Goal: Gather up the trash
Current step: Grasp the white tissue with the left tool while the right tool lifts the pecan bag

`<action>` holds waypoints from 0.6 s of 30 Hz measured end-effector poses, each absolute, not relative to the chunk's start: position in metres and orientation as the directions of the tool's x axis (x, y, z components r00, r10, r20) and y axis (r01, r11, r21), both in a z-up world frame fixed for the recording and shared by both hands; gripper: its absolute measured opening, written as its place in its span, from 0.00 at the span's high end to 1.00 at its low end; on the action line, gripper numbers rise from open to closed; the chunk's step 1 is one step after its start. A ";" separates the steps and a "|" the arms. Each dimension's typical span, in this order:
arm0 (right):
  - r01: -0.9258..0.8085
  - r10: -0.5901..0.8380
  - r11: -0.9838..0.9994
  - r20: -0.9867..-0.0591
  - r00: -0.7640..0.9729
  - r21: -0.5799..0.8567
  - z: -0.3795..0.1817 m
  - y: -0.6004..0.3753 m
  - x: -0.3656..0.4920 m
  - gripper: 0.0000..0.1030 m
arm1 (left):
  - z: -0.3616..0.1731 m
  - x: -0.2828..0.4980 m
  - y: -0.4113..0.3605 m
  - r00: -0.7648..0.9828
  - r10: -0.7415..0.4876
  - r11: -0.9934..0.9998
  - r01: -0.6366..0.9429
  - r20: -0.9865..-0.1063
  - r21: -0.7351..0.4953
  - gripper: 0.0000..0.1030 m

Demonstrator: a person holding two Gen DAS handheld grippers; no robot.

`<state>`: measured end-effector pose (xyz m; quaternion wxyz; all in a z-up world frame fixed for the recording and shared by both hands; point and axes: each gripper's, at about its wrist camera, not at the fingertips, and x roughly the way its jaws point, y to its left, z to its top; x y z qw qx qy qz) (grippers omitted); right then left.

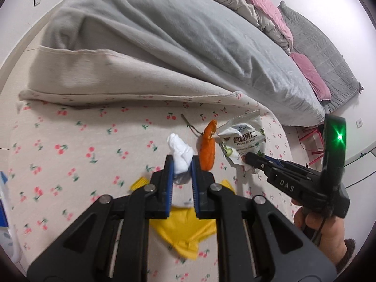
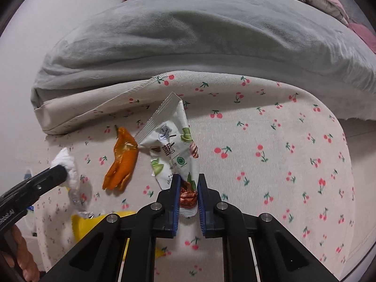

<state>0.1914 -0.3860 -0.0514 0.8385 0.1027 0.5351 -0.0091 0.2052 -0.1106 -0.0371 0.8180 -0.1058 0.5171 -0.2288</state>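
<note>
From the left wrist view, the left gripper [image 1: 182, 164] is clamped on a crumpled white tissue [image 1: 180, 152] above the cherry-print sheet [image 1: 70, 141] of the bed, with an orange peel [image 1: 208, 149] just beside it and a yellow bag [image 1: 185, 232] below. From the right wrist view, the right gripper [image 2: 189, 183] pinches the lower end of a pecan snack packet [image 2: 169, 150] lying on the sheet, the peel just left of it.
</note>
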 end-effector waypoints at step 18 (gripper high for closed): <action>0.059 0.182 0.971 -0.870 0.459 0.234 0.001 -0.345 0.122 0.87 | -0.017 0.162 -0.040 0.429 -0.455 0.890 0.234 -0.780 -0.391 0.85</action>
